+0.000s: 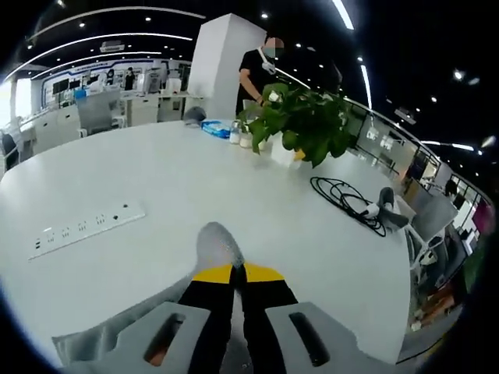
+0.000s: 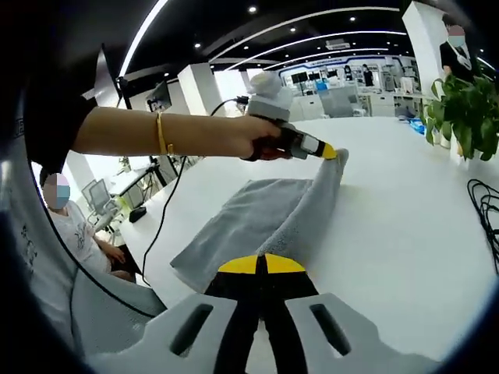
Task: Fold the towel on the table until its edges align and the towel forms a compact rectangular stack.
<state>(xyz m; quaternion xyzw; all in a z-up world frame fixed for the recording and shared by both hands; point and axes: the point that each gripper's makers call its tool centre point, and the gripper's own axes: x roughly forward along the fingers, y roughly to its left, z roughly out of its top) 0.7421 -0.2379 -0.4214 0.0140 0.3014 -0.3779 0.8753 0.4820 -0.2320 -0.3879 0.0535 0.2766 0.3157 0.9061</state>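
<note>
In the left gripper view, the left tongs [image 1: 237, 271] rise from the bottom edge with their yellow-tipped jaws pressed together on a corner of the grey towel [image 1: 217, 244], which sticks up just above the tips. Beyond them spreads the white worktop [image 1: 179, 187]. A white power strip [image 1: 86, 229] lies flat on it to the left, well apart from the tongs. At the far side stand a leafy green plant [image 1: 306, 121], two small bottles [image 1: 240, 134] just beside it, and a blue packet [image 1: 216, 128] near the bottles. A coiled black cable [image 1: 349, 202] lies on the worktop to the right. A person in a dark top [image 1: 257, 74] stands behind the plant.

In the right gripper view, the right tongs [image 2: 263, 265] come up from the bottom, jaws closed on the near edge of the towel [image 2: 257, 218]. The towel lies on the worktop [image 2: 405, 202] in a long fold running away from the camera, its far corner lifted off the surface. That far corner is pinched by the other tongs [image 2: 330, 151], held in a hand [image 2: 261, 140] whose arm wears a gold bangle [image 2: 162, 132] and reaches in from the left. A black cable [image 2: 168, 210] hangs from that gripper down over the worktop's edge. The plant [image 2: 466, 109] stands at the far right, and a seated person in a white shirt [image 2: 78, 234] is at the left, beyond the worktop.
</note>
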